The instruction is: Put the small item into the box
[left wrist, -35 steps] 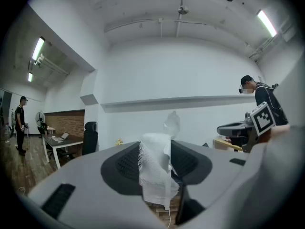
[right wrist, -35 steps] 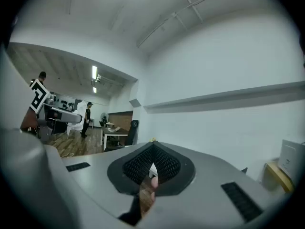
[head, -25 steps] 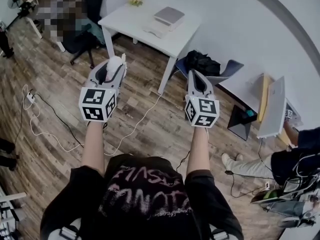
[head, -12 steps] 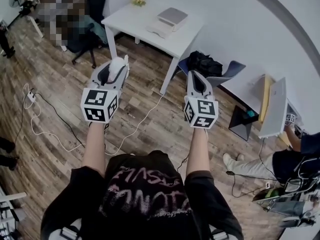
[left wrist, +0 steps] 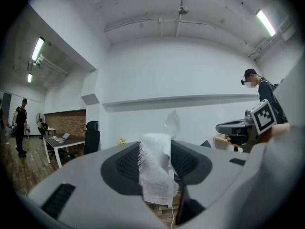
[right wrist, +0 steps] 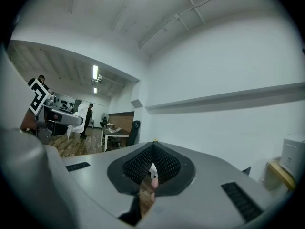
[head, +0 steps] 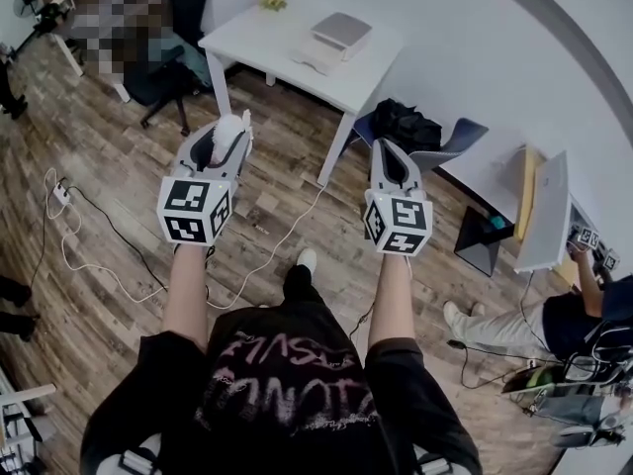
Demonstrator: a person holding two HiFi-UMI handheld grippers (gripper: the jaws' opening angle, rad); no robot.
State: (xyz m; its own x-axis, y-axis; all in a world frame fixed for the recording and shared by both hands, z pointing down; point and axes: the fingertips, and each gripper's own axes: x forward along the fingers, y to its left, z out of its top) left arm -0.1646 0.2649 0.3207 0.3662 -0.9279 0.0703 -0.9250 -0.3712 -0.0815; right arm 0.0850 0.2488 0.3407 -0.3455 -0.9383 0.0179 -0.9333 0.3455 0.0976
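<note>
Pinched white gauze wad (left wrist: pixel 155 175) between jaws of left gripper (head: pixel 230 132), above floor (head: pixel 109 166); held right gripper (head: pixel 384 151) pressed together, empty. Had not boxed it yet.

Open air straight ahead of left hand-held gripper (head: pixel 229 127) and right hand-held gripper (head: pixel 384 151). Ahead and lower down, white worktop (head: pixel 287 52), leg (head: pixel 331 151) planted between the two. Black chair (head: pixel 158 77) ahead-left of the left one, dark bag (head: pixel 401 122) just beyond the right. Wood floor (head: pixel 119 186) far beneath, white cable (head: pixel 272 245) trailing across.
</note>
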